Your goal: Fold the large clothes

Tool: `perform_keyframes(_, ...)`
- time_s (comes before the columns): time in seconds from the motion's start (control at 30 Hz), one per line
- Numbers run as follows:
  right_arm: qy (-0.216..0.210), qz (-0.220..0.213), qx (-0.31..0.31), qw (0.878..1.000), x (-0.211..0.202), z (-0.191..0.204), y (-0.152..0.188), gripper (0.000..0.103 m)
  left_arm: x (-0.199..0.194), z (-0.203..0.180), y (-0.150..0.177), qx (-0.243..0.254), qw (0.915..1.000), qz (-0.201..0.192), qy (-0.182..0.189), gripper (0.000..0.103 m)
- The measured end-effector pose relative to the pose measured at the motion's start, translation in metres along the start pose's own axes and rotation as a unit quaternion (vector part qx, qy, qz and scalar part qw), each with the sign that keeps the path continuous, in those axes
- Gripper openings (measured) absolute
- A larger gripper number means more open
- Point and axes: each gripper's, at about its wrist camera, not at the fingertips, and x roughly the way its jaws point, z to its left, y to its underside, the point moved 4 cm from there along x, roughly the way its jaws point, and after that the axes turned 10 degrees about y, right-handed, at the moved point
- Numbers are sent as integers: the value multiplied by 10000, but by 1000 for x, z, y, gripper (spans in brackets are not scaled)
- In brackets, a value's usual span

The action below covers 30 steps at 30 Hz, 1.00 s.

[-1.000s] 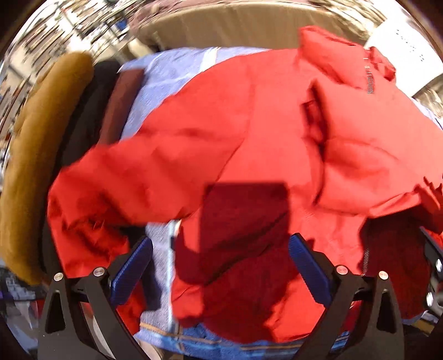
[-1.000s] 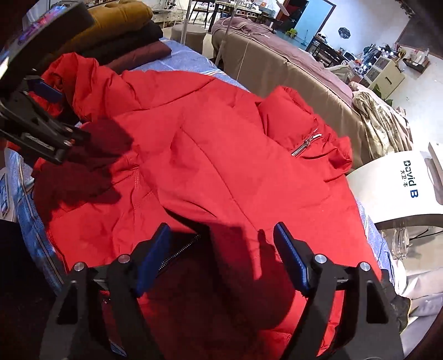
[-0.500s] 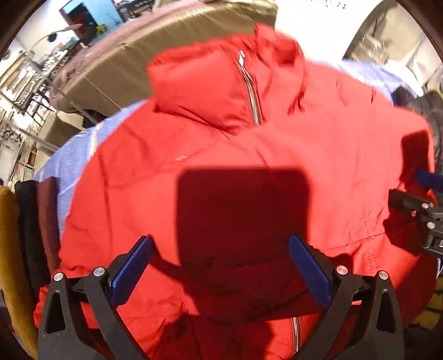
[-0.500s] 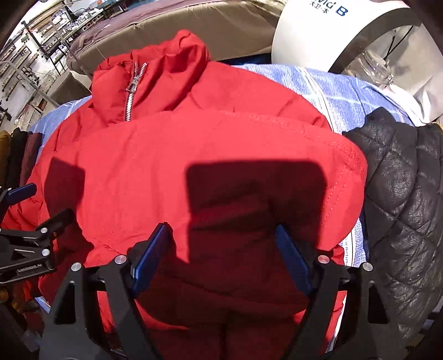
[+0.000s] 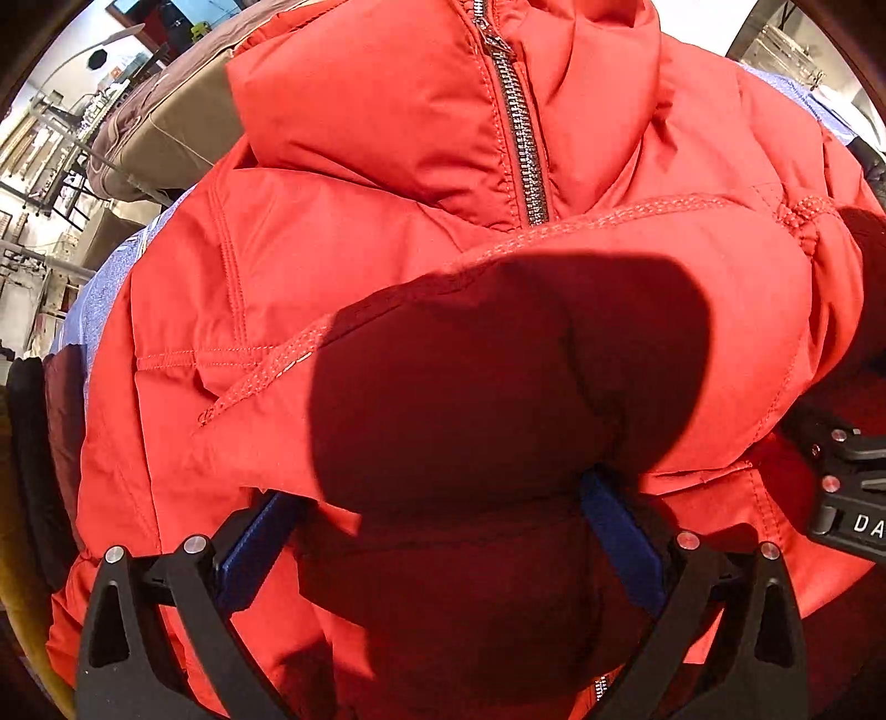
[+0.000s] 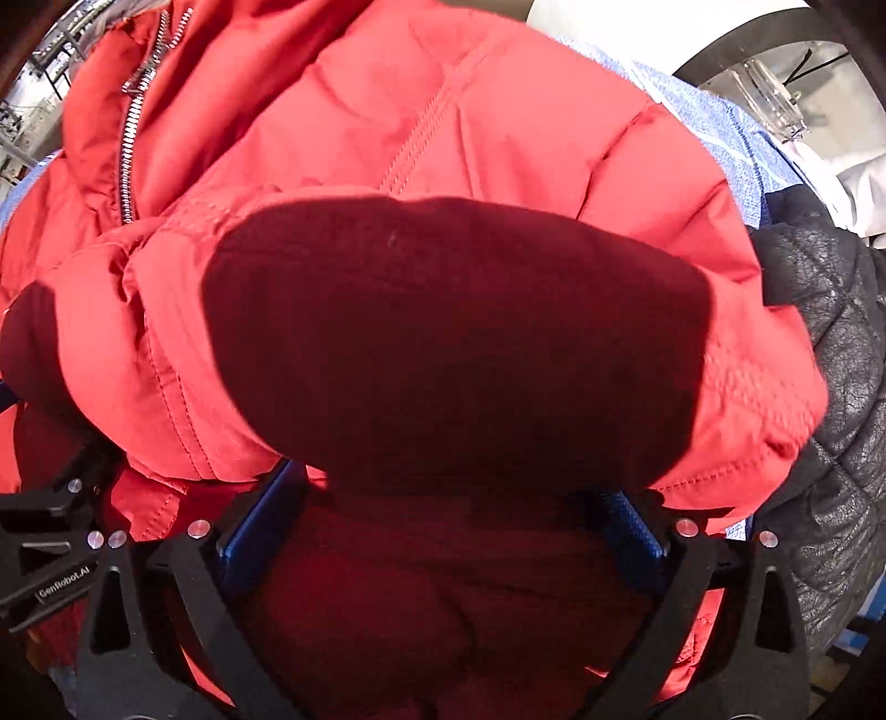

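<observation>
A red puffy jacket (image 5: 387, 249) lies on a blue striped cover, its collar and silver zipper (image 5: 520, 122) at the far end. My left gripper (image 5: 443, 498) points down onto it, jaws wide open. A thick fold of the jacket bulges between the blue pads (image 5: 260, 543) and hides their tips. My right gripper (image 6: 443, 498) hangs over the same jacket (image 6: 498, 138) just to the right. Its jaws are opening, with a padded fold between them and no pad pressing on it. Each gripper shows at the edge of the other's view.
A black quilted jacket (image 6: 841, 387) lies against the red one's right side. Dark folded clothes (image 5: 50, 421) are stacked at the left. The blue striped cover (image 6: 714, 122) shows at the edges. A brown couch (image 5: 166, 127) and a white appliance (image 6: 637, 33) stand behind.
Both grippers have swung round to face the collar and sunk close onto the jacket. A fold now swells up between each pair of jaws and covers the fingertips.
</observation>
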Motion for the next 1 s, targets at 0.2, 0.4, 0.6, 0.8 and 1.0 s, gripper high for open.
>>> perform_keyframes(0.2,-5,21,35,10000,12,4,1,98,1,-3,-2,102,9999,-18,71,99)
perform_keyframes(0.4,-79,-229,29,9997,11,4,9,98,-29,6,21,24,9991,-393,170,98)
perform_keyframes(0.6,-96,-126,-47,9999,-4,10,23,98,-67,37,75,-630,9951,-683,349,97)
perform_keyframes(0.8,-267,-658,74,9974,-44,9,43,98,-99,95,153,-1319,9873,-884,-111,97)
perform_keyframes(1.0,-190,-923,-304,9951,-66,20,78,98,-118,169,247,-2518,9625,-806,-604,97)
